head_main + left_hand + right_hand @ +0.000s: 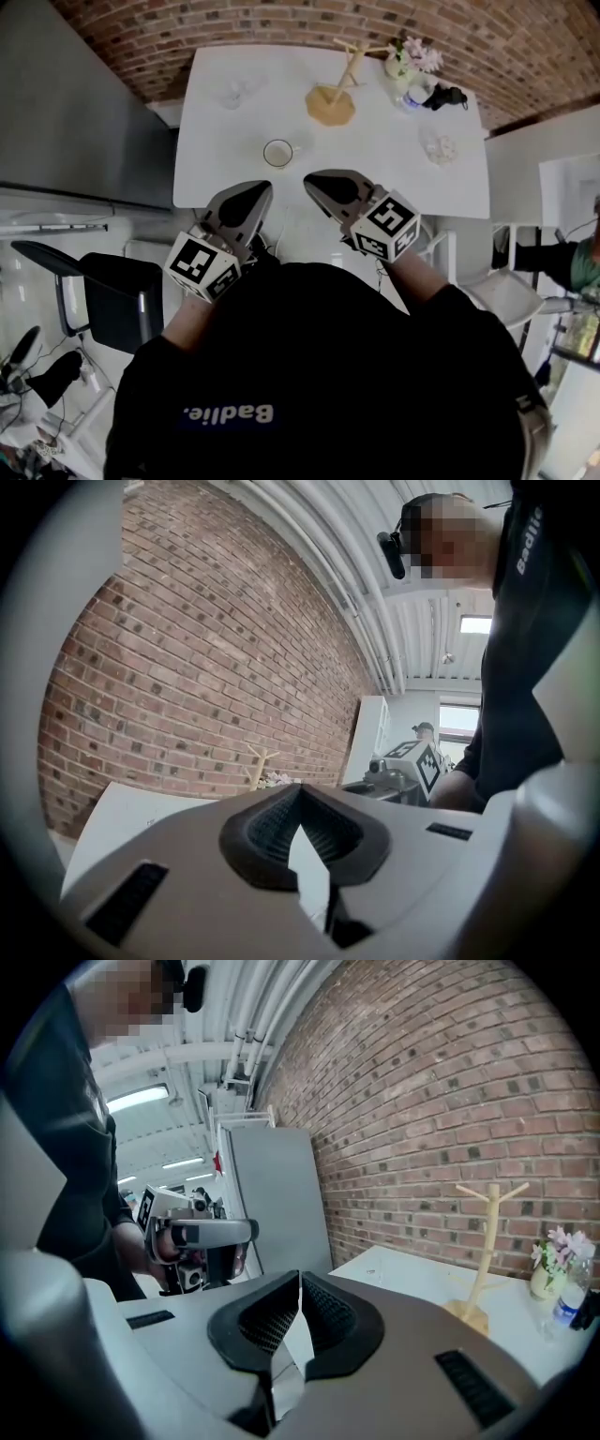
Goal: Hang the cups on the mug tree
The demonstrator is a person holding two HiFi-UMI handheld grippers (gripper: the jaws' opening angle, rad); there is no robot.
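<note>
White worktop (pixel 375 173) carries a pale cup (pixel 278 153), upright and toward the near edge. The cup is well apart from the wooden mug tree (pixel 337 89), which stands farther back, close to the brick wall (pixel 234 28). A small vase of flowers (pixel 410 61) sits just right of the mug tree. The left gripper (pixel 251 197) and the right gripper (pixel 323 184) hover side by side at the near edge, just short of the cup. Each gripper is clenched on nothing, its dark ribbed pads pressed together.
</note>
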